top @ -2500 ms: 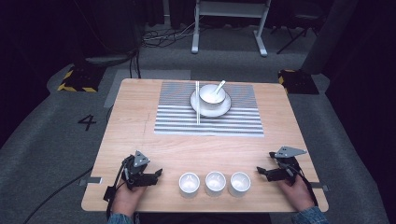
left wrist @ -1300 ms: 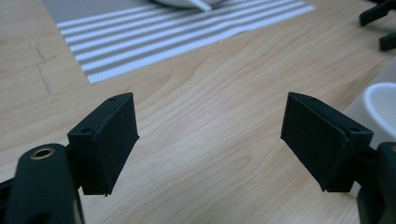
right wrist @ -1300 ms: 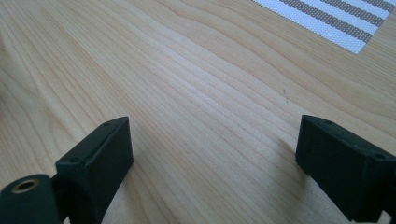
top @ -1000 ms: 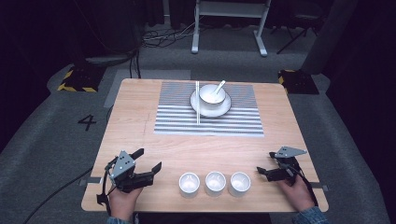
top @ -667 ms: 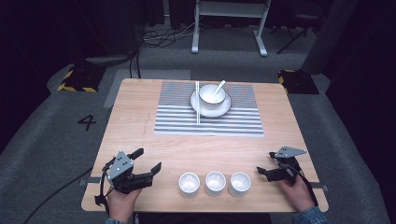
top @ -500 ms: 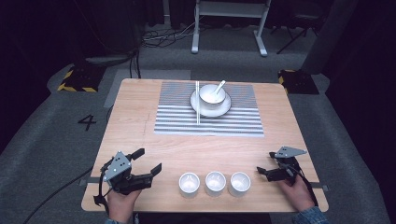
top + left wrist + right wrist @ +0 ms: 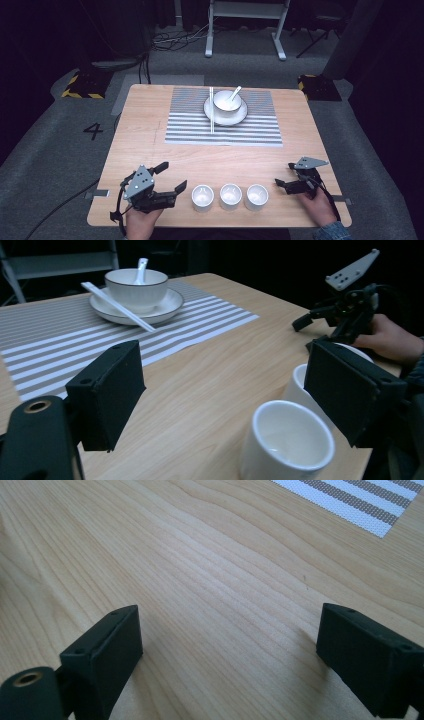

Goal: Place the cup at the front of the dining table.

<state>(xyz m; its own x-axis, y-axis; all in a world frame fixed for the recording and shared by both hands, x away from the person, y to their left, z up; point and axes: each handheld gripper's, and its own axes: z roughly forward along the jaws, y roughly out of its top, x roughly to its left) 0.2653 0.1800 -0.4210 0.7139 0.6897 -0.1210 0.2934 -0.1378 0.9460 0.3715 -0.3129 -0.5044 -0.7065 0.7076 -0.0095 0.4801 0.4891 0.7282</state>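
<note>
The three white cups point(image 7: 230, 196) stand in a row near the front edge of the wooden table point(image 7: 145, 130), upright and just beside each other; I cannot tell if they touch. In the left gripper view the nearest cup point(image 7: 286, 442) looks empty, and a second cup point(image 7: 300, 385) stands behind it, partly hidden by one black jaw. The left gripper point(image 7: 170, 178) is held at the front left of the table, beside the leftmost cup but apart from it, with its jaws spread wide and nothing between them. The right gripper point(image 7: 283, 176) is at the front right, near the rightmost cup and not touching it; its own view shows its jaws wide apart over bare wood, holding nothing. Far from the cups, on the other half of the table, lies a striped placemat point(image 7: 190, 127). On it is a white plate point(image 7: 238, 117) with a white bowl point(image 7: 225, 102) on top, and a white spoon point(image 7: 234, 93) rests inside the bowl. A pair of white chopsticks point(image 7: 211, 111) lies with one end on the left rim of the plate and the other end on the mat.
</note>
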